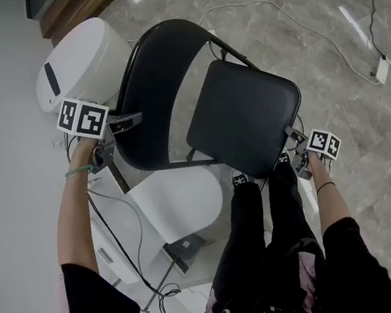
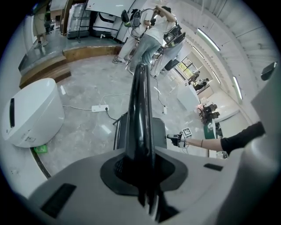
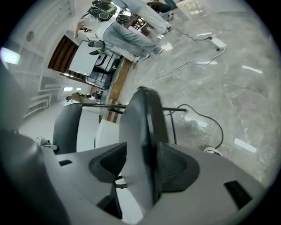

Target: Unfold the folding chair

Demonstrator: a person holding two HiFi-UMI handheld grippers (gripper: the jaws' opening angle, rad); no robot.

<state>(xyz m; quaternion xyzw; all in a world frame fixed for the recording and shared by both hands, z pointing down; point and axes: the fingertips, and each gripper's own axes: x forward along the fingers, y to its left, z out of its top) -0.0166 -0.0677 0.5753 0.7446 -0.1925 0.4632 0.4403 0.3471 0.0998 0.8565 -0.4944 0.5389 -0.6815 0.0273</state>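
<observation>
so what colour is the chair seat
Black; the chair seat shows best in the head view.

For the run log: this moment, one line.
left gripper: clamped on chair backrest | right gripper: open around chair seat edge

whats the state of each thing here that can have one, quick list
chair, partly unfolded
seat, swung out from backrest
left gripper, jaws shut on backrest edge
right gripper, jaws apart around seat edge
power strip, cord plugged in
</observation>
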